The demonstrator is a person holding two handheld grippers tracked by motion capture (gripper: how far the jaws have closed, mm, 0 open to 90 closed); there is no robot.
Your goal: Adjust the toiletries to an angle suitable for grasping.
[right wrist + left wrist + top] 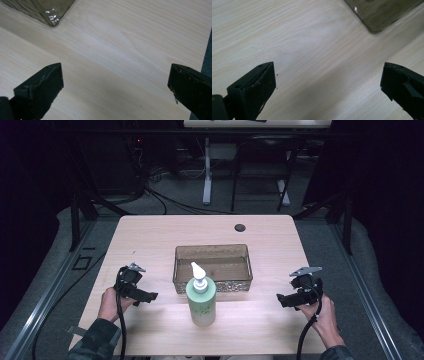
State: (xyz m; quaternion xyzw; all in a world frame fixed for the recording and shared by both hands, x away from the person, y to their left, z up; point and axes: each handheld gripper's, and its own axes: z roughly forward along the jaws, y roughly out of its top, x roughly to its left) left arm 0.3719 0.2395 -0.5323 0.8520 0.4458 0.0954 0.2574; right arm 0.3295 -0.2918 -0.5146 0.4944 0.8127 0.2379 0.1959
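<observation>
A pale green pump bottle (201, 301) with a white pump head stands upright on the light wooden table (150, 235), just in front of a brown see-through tray (212, 281). My left gripper (145, 296) is held low at the table's left, well apart from the bottle, jaws wide open over bare wood (327, 75). My right gripper (285, 300) sits at the table's right, also wide open with nothing between its fingers (116, 75). A corner of the tray (382, 15) lies ahead of the left jaws. Another tray corner (42, 10) lies ahead of the right jaws.
A small dark round hole (240, 227) marks the table's far side. The table's right edge (203, 50) runs close beside my right gripper. Cables trail from both grippers toward the front edge. Dark floor and desk legs (207, 175) lie beyond the table.
</observation>
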